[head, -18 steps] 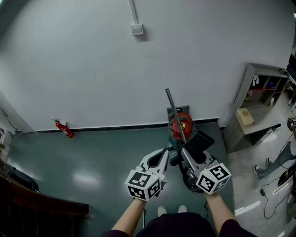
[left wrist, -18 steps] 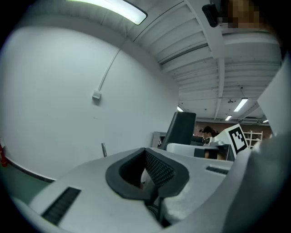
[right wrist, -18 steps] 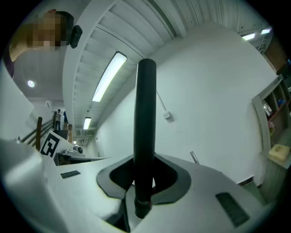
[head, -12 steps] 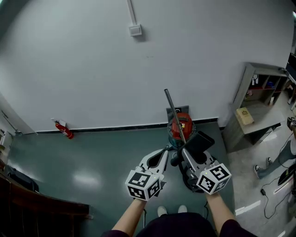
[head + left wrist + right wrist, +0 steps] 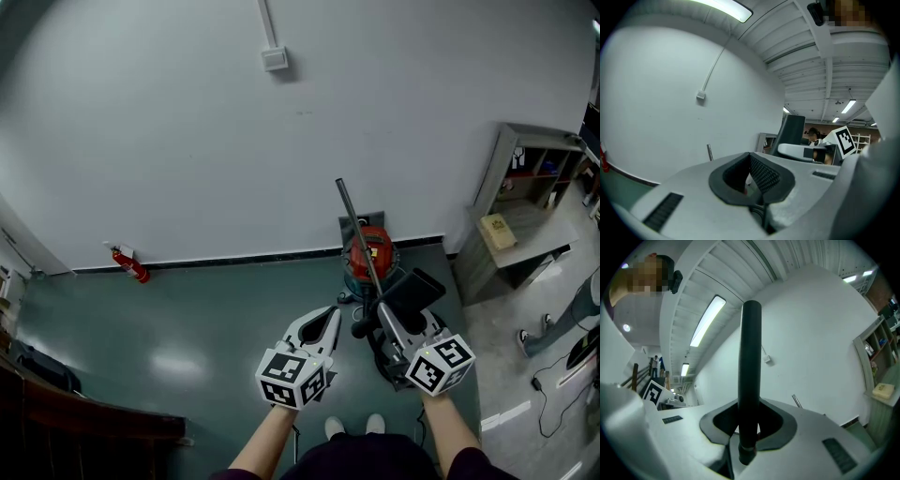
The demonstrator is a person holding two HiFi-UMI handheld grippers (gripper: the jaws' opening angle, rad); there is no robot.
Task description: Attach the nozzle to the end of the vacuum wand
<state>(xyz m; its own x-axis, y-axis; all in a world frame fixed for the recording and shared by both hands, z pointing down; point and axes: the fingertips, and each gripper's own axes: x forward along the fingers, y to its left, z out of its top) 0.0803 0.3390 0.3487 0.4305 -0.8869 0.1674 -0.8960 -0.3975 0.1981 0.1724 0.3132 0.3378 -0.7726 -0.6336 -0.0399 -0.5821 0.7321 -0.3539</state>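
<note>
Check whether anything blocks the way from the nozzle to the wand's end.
Nothing visible does. The right tongs hold the nozzle beside the wand, whose top end stands bare before the wall; the shut left tongs lie to the side.

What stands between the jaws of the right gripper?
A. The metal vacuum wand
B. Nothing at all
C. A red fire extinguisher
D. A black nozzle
D: in the right gripper view, the black nozzle rises upright out of the right gripper, whose jaws are closed on its lower end.
</note>
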